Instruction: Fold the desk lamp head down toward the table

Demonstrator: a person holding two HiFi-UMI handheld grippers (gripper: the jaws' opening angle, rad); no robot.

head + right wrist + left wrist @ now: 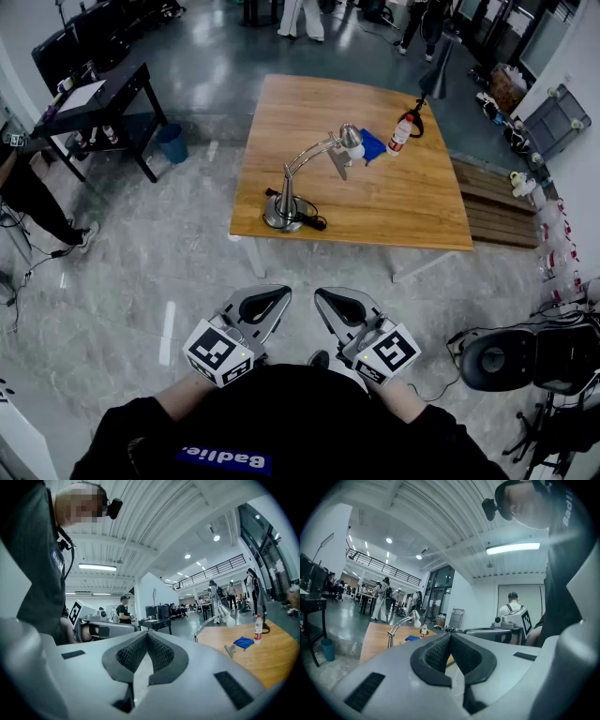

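The silver desk lamp [298, 173] stands on the wooden table [394, 211], base at the near left corner, arm arched up, head [351, 139] raised over the middle. In the gripper views the lamp [399, 627] [213, 620] is small and far off. My left gripper [267, 302] [451, 637] and right gripper [342, 305] [147, 637] are held side by side close to my body, over the floor, well short of the table. Both are shut with nothing between the pads.
A blue cloth [372, 146] and a red-capped bottle [400, 134] lie behind the lamp. A black side table [103, 103] and blue bin [172, 142] stand left, a wooden bench [492, 211] right, a black chair [506, 361] at my right. People stand beyond the table.
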